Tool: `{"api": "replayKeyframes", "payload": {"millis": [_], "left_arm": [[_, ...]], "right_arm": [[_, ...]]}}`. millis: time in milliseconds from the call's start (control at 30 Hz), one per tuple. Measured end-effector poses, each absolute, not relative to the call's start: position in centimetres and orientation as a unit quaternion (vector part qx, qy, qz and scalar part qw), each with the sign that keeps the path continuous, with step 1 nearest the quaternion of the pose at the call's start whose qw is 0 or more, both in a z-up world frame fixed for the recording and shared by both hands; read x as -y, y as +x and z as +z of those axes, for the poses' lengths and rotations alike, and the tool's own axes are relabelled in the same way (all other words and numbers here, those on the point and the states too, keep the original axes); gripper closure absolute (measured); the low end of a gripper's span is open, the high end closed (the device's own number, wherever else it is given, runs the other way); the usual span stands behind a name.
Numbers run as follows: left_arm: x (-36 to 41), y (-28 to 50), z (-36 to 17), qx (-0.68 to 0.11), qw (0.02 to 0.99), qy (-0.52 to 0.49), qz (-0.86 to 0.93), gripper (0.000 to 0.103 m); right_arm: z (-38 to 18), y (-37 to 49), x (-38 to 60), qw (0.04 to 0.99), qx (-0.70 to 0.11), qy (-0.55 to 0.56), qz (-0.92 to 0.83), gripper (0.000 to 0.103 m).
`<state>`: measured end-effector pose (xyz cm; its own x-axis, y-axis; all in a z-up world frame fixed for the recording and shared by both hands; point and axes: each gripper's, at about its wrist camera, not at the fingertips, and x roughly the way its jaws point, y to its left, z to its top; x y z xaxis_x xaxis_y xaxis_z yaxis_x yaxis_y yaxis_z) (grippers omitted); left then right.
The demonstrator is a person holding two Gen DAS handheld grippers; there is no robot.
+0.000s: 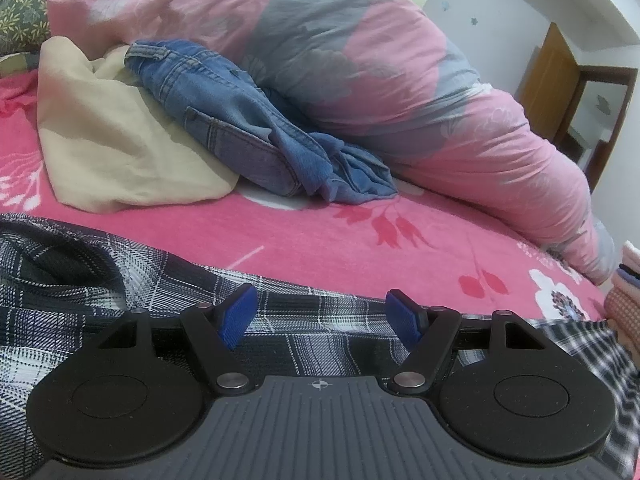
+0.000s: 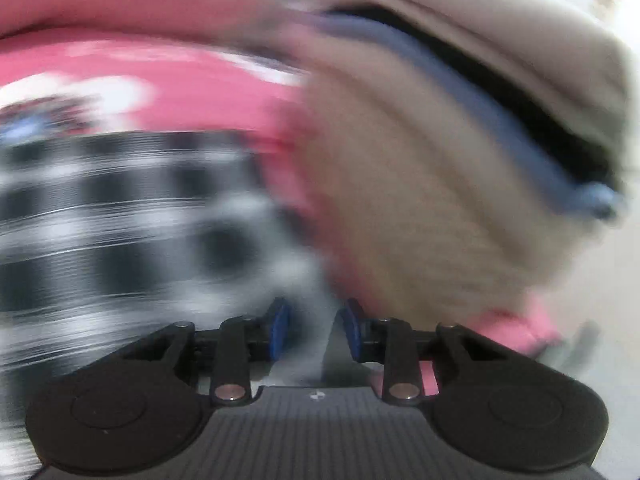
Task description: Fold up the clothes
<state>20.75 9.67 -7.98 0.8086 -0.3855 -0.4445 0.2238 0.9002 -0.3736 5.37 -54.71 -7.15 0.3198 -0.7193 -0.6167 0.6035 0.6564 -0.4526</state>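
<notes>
While the plaid shirt lies spread on the pink bed just under both grippers, the fold seems barely begun. Left gripper hovers spread wide, empty. Right gripper, blurred, stands part-open; any pinch cannot be told. Next: grasp shirt edges.

No readable text, label, brand or number is found in either view. Only a small white crosshair sign is seen, printed on the ribbed grey gripper housing; the right wrist view is heavily blurred.
</notes>
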Motion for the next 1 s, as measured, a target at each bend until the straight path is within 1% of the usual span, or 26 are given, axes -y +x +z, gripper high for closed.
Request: {"api": "replayKeyframes", "payload": {"millis": [67,233,367,400,500,567,667,767,833,900,1000], "left_arm": [[-9.7,20.7,-8.0,-0.264,0.938,-0.154,-0.163,0.032],[-9.9,20.8,-8.0,-0.263,0.937,-0.159,-0.165,0.032],[-10.0,20.9,-8.0,-0.264,0.936,-0.161,-0.165,0.031],[-9.9,20.9,-8.0,-0.264,0.936,-0.161,-0.165,0.031],[-10.0,20.9,-8.0,-0.264,0.936,-0.162,-0.166,0.031],[-10.0,20.6,-7.8,-0.258,0.938,-0.163,-0.162,0.031],[-10.1,19.9,-7.3,-0.239,0.945,-0.162,-0.157,0.03],[-10.2,18.7,-6.2,-0.212,0.95,-0.157,-0.164,0.026],[-10.2,17.9,-5.3,-0.207,0.952,-0.156,-0.163,0.026],[-10.7,16.8,-4.1,-0.22,0.946,-0.169,-0.169,0.026],[-12.3,14.3,-1.9,-0.224,0.945,-0.17,-0.166,0.026]], "right_arm": [[-6.3,5.7,53.2,0.826,-0.404,-0.09,-0.383,0.072],[-6.2,9.2,46.8,0.894,-0.373,-0.149,-0.198,0.071],[-7.9,12.0,50.3,0.861,-0.402,-0.148,-0.273,0.07],[-7.6,11.9,51.9,0.849,-0.405,-0.126,-0.314,0.07],[-5.9,8.3,54.6,0.805,-0.402,-0.111,-0.422,0.071],[-4.2,4.8,53.1,0.819,-0.389,-0.103,-0.408,0.072],[-1.4,-0.1,47.4,0.861,-0.359,-0.076,-0.352,0.071],[0.4,-2.3,39.4,0.908,-0.334,-0.04,-0.251,0.07],[0.8,-2.2,33.8,0.931,-0.321,-0.036,-0.172,0.069],[0.7,-1.0,28.4,0.946,-0.31,-0.027,-0.088,0.069],[0.1,0.8,20.6,0.956,-0.291,-0.014,0.035,0.068]]}}
